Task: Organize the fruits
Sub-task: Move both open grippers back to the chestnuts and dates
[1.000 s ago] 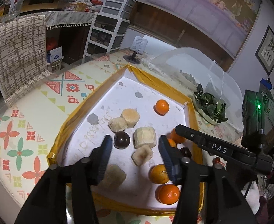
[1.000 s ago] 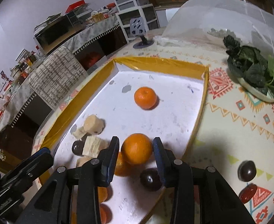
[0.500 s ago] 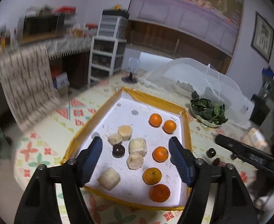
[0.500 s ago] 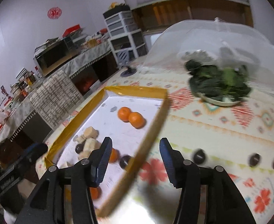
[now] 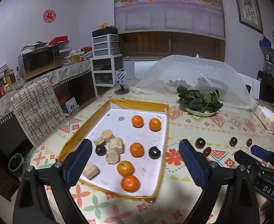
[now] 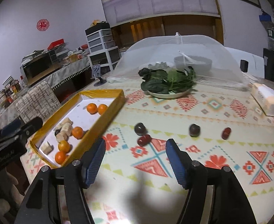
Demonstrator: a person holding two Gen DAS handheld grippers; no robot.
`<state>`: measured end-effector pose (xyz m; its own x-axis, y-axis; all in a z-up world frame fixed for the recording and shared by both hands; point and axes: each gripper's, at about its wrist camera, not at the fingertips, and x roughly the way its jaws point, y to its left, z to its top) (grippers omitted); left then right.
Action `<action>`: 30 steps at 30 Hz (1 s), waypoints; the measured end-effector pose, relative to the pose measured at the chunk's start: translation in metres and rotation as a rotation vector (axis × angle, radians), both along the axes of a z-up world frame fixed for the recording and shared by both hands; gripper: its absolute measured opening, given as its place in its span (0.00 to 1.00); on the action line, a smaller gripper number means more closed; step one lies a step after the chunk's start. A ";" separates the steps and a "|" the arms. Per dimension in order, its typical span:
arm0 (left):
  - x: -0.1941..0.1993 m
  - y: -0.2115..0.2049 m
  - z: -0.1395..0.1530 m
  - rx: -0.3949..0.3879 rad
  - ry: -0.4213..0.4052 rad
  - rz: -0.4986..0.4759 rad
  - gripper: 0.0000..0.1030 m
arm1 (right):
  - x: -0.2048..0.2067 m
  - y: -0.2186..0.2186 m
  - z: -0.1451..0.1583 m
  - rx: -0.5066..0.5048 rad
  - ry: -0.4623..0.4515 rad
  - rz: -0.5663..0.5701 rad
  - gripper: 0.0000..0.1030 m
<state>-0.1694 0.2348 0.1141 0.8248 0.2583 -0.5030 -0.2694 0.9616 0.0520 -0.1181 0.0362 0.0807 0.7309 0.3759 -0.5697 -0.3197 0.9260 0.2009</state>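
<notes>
The shallow rectangular tray with yellow taped walls and a white floor [image 5: 140, 105] lies on the patterned worktop [image 5: 221, 127], its long axis running away from the left wrist camera, 1 short wall near the fingers and the other toward the white mesh food cover [image 5: 202, 78]. On its floor sit 5 orange mandarins [image 5: 137, 149]: 2 side by side near the far wall, 1 in the middle, 2 close together near the front wall. A cluster of pale peeled banana chunks [image 5: 116, 145] lies on the left half, with 1 more chunk alone near the front left corner, partly behind a finger pad. 2 dark round fruits [image 5: 154, 152] rest in the tray, 1 on each side of the middle mandarin. Outside the tray, on the worktop, lie 2 more dark round fruits [image 6: 140, 128] and 2 small red oblong fruits [image 6: 144, 140], too small to identify. The left gripper [image 5: 135, 165] hangs above the tray's near end, its fingers wide apart and gripping nothing, having just been opening. The right gripper [image 6: 135, 158] is over the bare worktop beside the tray, its fingers also apart and empty after just opening. The white plate of dark leafy greens [image 6: 167, 94] stands just before the cover, whose contents are blurred.
</notes>
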 end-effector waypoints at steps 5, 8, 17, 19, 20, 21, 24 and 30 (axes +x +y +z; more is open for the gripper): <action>-0.001 -0.021 -0.002 0.014 0.022 -0.028 0.91 | -0.008 -0.020 -0.004 0.017 -0.006 -0.017 0.73; -0.001 -0.032 -0.002 0.024 0.031 -0.049 0.91 | -0.009 -0.030 -0.007 0.027 0.001 -0.031 0.73; 0.003 -0.050 -0.007 0.041 0.061 -0.094 0.91 | -0.011 -0.047 -0.012 0.044 0.014 -0.059 0.73; 0.004 -0.050 -0.009 0.040 0.065 -0.098 0.91 | -0.010 -0.047 -0.014 0.041 0.020 -0.057 0.73; 0.004 -0.049 -0.010 0.039 0.068 -0.100 0.91 | -0.010 -0.046 -0.015 0.040 0.022 -0.056 0.73; 0.005 -0.049 -0.011 0.036 0.072 -0.101 0.91 | -0.009 -0.045 -0.016 0.039 0.024 -0.055 0.73; 0.008 -0.045 -0.014 0.020 0.085 -0.108 0.91 | -0.007 -0.042 -0.019 0.036 0.033 -0.051 0.73; 0.012 -0.041 -0.021 0.002 0.105 -0.112 0.91 | -0.003 -0.039 -0.024 0.030 0.047 -0.048 0.73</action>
